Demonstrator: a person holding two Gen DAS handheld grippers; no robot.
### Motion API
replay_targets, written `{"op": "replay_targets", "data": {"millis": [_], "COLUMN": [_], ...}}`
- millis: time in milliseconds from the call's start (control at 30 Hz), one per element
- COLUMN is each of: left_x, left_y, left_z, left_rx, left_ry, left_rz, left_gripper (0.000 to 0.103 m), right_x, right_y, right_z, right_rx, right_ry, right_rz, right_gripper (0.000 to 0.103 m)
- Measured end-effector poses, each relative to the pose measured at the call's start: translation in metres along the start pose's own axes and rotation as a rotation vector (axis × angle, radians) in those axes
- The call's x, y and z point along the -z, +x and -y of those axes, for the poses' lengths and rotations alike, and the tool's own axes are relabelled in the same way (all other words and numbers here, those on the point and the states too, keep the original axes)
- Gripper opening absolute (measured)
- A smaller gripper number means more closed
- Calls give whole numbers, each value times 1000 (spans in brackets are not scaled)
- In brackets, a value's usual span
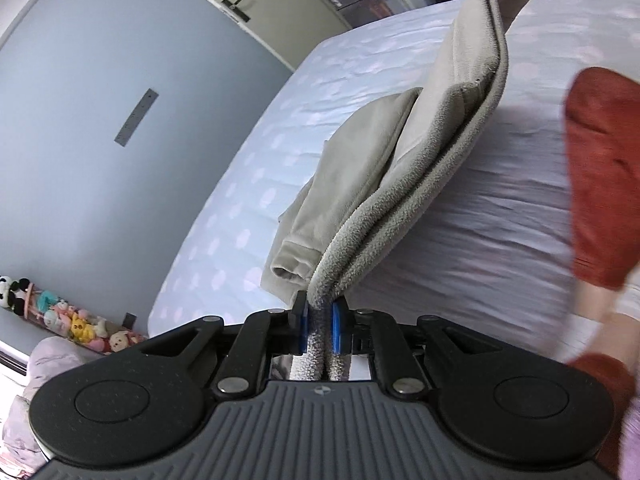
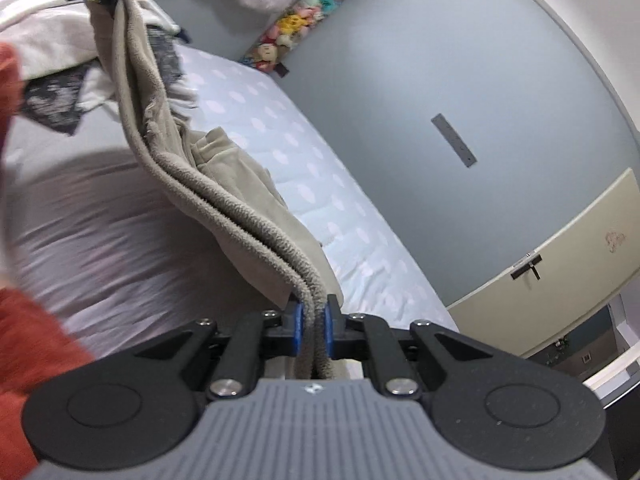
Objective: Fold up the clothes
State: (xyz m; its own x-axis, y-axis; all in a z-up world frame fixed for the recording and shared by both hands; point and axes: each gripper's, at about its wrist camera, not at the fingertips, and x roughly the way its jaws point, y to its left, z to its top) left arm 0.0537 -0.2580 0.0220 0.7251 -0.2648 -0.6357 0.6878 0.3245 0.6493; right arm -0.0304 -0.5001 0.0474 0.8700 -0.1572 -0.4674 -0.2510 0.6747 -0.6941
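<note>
Currently left gripper (image 1: 320, 322) clenched on doubled fleece hem of beige garment (image 1: 440, 128); right gripper (image 2: 311, 328) clamps same hem at other end. Garment hangs stretched between us above bed (image 1: 248, 168), lower part draping toward bed's left edge. We judge: keep hem taut and level, lay down evenly, avoid orange cloth (image 1: 600, 176) nearby.
</note>
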Motion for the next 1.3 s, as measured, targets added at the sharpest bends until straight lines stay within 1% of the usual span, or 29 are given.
{"op": "replay_targets", "data": {"millis": [100,167,233,267,333,400,500,567,633,667,733,833,867,900,967,1000,1067,1100,1167,1233,1300], "left_x": [11,17,20,21,24,24,22,19,16,13,5,-8,-12,-17,-25,-29,-35,-38,-39,-32,-19], "left_y": [-29,-43,-49,-45,-37,-26,-9,2,14,21,35,58,66,75,91,98,117,129,151,174,203], "left_z": [13,20,25,26,28,30,22,17,14,9,-2,-32,-42,-51,-72,-83,-102,-109,-120,-129,-132], "left_rx": [29,33,39,37,31,7,-8,-24,-89,-108,-139,-137,-140,-164,-209,-208,-178,-152,-86,9,90], "left_ry": [-6,0,2,3,7,19,24,75,150,150,133,43,28,16,-10,-31,-79,-94,-144,-240,-331], "left_rz": [-3,1,-6,-7,-11,0,21,37,54,51,39,16,14,12,23,27,17,11,15,15,-21], "left_gripper": [9,9,9,10,10,10,11,12,16,16,16,11,4,0,0,0,0,0,0,1,12], "right_x": [0,0,-1,0,1,2,1,-3,-8,-12,-19,-33,-37,-42,-52,-57,-65,-69,-73,-73,-70], "right_y": [-37,-55,-69,-71,-59,-46,-29,-16,-3,5,19,49,59,72,96,109,135,150,181,213,246], "right_z": [-15,-23,-29,-32,-34,-33,-27,-23,-14,-9,2,21,27,32,43,49,55,56,55,54,54], "right_rx": [-18,-23,-26,-26,-35,-34,-33,-33,-31,-28,-21,-20,-19,-18,-40,-54,-63,-59,-54,-78,-106], "right_ry": [-33,-50,-64,-76,-88,-75,-53,-60,-66,-67,-61,-54,-59,-68,-62,-53,-45,-56,-94,-104,-96], "right_rz": [3,8,15,14,4,-1,-8,-14,-18,-17,-14,-12,-13,-18,-26,-29,-33,-40,-63,-88,-124], "right_gripper": [12,12,12,12,12,12,12,13,13,13,13,13,13,13,14,14,14,14,14,14,14]}}
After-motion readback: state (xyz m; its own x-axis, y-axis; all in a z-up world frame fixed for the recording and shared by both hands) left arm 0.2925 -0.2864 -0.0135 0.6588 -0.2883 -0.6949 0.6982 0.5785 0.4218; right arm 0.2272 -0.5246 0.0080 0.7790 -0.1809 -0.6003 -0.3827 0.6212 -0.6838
